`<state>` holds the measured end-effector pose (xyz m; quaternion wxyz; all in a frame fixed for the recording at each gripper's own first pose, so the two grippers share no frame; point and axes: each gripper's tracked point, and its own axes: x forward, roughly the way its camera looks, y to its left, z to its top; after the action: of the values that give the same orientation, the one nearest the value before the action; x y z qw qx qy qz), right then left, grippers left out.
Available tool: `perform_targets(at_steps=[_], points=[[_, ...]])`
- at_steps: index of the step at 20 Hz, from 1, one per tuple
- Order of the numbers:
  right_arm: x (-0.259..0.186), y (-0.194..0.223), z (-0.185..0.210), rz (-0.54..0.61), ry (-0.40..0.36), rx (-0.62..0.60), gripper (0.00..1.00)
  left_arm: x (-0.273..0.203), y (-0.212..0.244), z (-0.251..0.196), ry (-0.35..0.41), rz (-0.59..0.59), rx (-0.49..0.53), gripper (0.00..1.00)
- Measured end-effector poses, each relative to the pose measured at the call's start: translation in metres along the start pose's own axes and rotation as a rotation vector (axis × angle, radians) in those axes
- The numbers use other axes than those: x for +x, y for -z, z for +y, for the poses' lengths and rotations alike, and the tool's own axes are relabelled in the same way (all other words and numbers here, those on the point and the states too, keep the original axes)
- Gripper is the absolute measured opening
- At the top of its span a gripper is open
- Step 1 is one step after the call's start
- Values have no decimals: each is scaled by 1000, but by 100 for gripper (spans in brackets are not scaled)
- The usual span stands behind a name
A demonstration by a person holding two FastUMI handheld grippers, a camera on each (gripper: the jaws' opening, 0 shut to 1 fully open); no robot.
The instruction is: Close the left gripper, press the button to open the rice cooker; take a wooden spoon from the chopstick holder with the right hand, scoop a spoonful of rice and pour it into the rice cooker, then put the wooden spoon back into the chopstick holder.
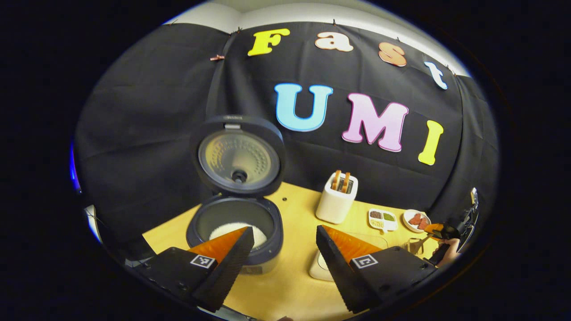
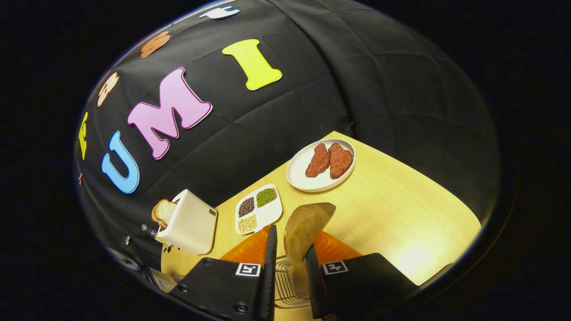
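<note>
Rice cooker (image 1: 235,209): sits at lower centre-left of the left gripper view on the worktop (image 1: 294,214), lid (image 1: 237,154) standing upright and open, white rice (image 1: 236,232) in the pot.
Left gripper (image 1: 285,249): jaws spread wide at the bottom of its view, nothing between them, hovering just in front of the cooker.
Right gripper (image 2: 290,263): jaws drawn in close on the wooden spoon (image 2: 305,236), both fingers pressing its sides, low centre of the right gripper view.
Spoon position: bowl points up-frame toward the plate (image 2: 298,176) of two red patties; its lower end sits over a wire basket (image 2: 283,285), likely the chopstick holder, though too little shows to be sure.
Handling, spoon: looks light, rigid, smooth wood; I'd judge it could swivel in a two-finger pinch, so the hold belongs on the handle, below the bowl, roughly where it is now.
Handling, rice: loose grains, prone to spill, so a level spoon would matter.
Neighbours: toaster (image 2: 189,223) with a slice of bread at lower left, divided tray (image 2: 259,210) of beans and grains beside it.
Far off: the right gripper and the hand holding it show at the right edge of the left gripper view.
Writing: a small mark on the lid's top edge, too tiny to read; no readable brand or label elsewhere.
</note>
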<state>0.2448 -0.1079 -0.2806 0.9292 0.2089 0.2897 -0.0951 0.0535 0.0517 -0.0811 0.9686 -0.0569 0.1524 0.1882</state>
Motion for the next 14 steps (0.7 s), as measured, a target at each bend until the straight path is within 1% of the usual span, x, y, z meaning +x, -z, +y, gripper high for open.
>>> perform_targets(at_steps=[1,3,4,6,8,11,14], points=[[-6,-4,1,-18,3,-15,57,2,-14,9,-15,-40,15,95],[-21,-11,-4,-54,38,-52,100,4,-44,26,-37,-124,50,95],[-27,-15,-5,-75,48,-63,99,4,-58,34,-43,-164,71,95],[-55,-23,0,-119,63,-83,98,7,-84,46,-42,-240,117,95],[-84,-22,2,-148,75,-122,98,11,-109,58,-36,-315,168,95],[-132,-8,8,-188,90,-187,99,24,-137,69,-6,-404,239,95],[-178,22,18,-188,94,-238,98,37,-168,73,53,-502,258,93]])
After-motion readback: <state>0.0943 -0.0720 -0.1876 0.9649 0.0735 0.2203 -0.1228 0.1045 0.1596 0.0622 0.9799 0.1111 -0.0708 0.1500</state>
